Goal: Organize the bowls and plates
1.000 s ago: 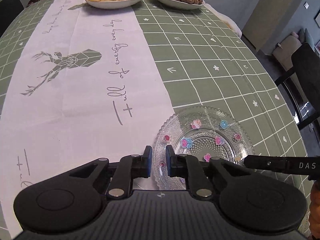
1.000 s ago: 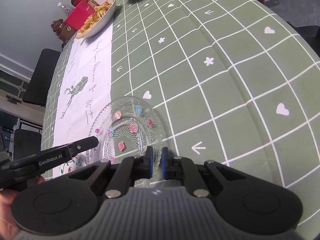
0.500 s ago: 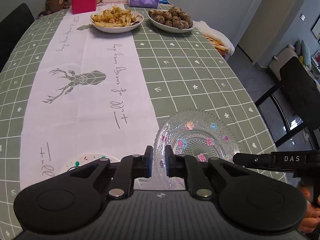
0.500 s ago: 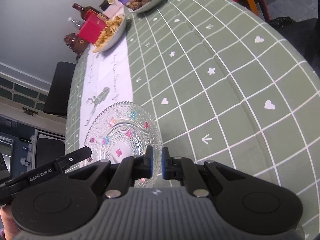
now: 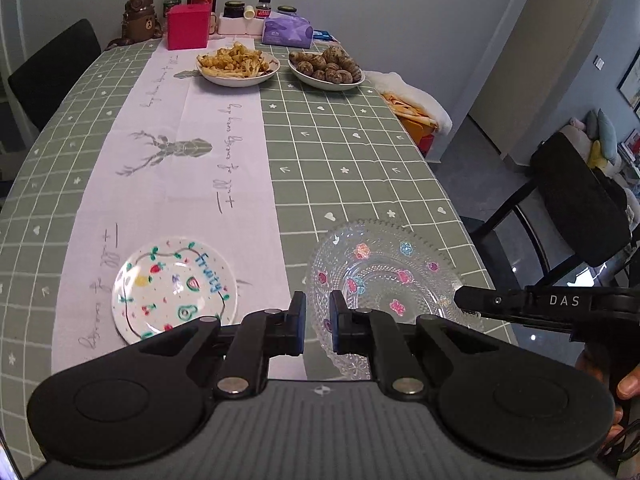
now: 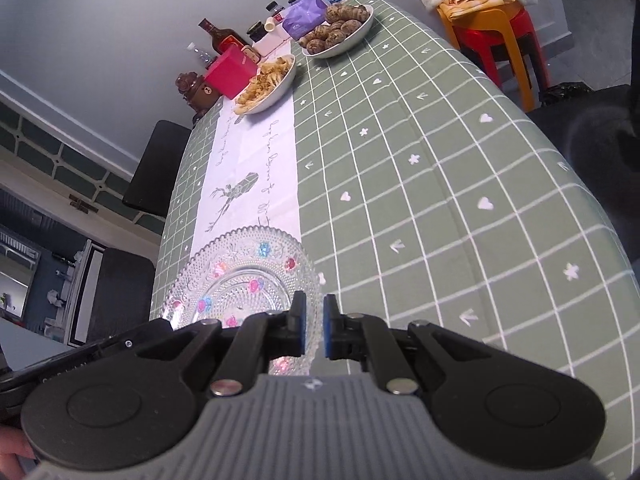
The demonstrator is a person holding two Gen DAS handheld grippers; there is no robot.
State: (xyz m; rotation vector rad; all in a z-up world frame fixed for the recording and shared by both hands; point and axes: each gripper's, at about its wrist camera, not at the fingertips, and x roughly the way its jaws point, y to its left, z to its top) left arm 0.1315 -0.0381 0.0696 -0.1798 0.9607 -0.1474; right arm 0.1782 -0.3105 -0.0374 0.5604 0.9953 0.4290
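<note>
on the left of the counter [image 5: 360, 152], on the white runner, lies the small white ceramic plate painted with fruit and the word "fruity" [image 5: 174, 284], flat and untouched. just right of it the left gripper [image 5: 317, 322] has its jaws narrowed to a slim gap with nothing clearly between them; the clear beaded glass plate with coloured flower dots [image 5: 380, 276] sits just beyond its right fingertip. further right, the right gripper [image 6: 315, 330] is pinched on that glass plate's near rim, and the plate looks lifted and tilted above the green checked cloth. as i judge it, the task is early: one plate is in hand, nothing is stacked yet, and the glass plate and fruit plate remain to be gathered together.
</note>
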